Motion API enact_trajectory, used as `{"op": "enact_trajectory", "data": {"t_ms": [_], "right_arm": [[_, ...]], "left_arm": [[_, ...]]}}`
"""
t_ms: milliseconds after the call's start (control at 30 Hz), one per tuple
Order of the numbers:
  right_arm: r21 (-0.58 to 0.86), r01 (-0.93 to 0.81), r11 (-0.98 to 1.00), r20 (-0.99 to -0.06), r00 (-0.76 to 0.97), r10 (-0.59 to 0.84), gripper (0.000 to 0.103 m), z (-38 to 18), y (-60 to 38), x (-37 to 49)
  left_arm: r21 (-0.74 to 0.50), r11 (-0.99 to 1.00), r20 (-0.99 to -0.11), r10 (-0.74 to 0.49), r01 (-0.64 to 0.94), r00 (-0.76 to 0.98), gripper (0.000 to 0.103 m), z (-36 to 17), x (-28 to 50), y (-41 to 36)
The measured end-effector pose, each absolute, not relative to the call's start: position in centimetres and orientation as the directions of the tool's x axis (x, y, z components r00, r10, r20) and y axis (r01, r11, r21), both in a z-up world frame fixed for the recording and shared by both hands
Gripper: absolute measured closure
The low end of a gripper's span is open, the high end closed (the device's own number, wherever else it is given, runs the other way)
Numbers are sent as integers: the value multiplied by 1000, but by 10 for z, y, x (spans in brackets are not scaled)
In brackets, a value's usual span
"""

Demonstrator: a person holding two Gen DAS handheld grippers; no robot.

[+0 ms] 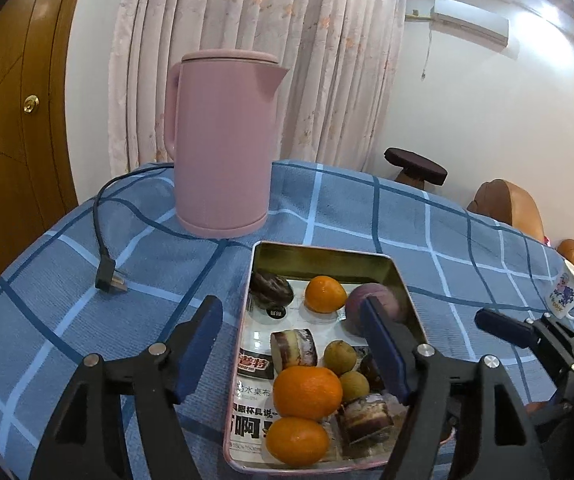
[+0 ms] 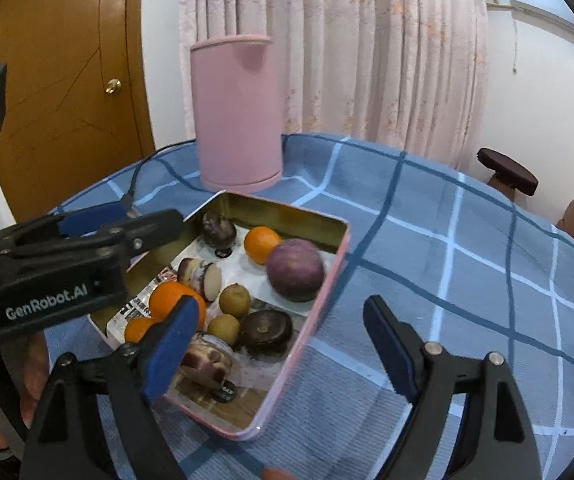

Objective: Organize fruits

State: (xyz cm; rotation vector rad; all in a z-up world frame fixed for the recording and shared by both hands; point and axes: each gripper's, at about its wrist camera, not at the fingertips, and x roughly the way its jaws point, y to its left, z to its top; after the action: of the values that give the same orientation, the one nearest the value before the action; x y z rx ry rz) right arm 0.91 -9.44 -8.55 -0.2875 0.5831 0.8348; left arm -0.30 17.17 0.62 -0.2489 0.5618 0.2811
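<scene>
A pink-rimmed metal tray (image 1: 319, 251) (image 2: 327, 292) sits on the blue checked tablecloth. It holds three oranges (image 1: 307, 386) (image 2: 261, 244), two small green-brown fruits (image 1: 339, 357) (image 2: 234, 300), a round purple fruit (image 1: 353, 300) (image 2: 295, 269), dark round pieces (image 1: 271, 289) (image 2: 265, 326) and layered cake slices (image 1: 294, 345) (image 2: 203, 272). My left gripper (image 1: 293, 354) is open and empty, its jaws spread over the tray's near half. My right gripper (image 2: 283, 346) is open and empty, straddling the tray's right rim. The left gripper also shows at the left of the right wrist view (image 2: 119, 220).
A pink electric kettle (image 1: 223, 144) (image 2: 237, 114) stands behind the tray, its black cord and plug (image 1: 109, 280) lying to the left. A white printed mug (image 1: 571, 294) sits at the table's right edge. Stools, a sofa and a wooden door surround the table.
</scene>
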Motion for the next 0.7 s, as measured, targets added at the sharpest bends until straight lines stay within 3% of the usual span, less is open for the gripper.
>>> {"op": "enact_trajectory", "data": {"t_ms": [267,700], "right_arm": [[-4,-742,670,-551,561,618,8,-76,-107,9],[6,-733,681,-543,569,617,8,-77,-113,12]], "left_arm": [[-135,936,-546,204,-326,812,30,9,-3,165],[-131,933,-561,209,-335,801,30,6,-2,164]]}}
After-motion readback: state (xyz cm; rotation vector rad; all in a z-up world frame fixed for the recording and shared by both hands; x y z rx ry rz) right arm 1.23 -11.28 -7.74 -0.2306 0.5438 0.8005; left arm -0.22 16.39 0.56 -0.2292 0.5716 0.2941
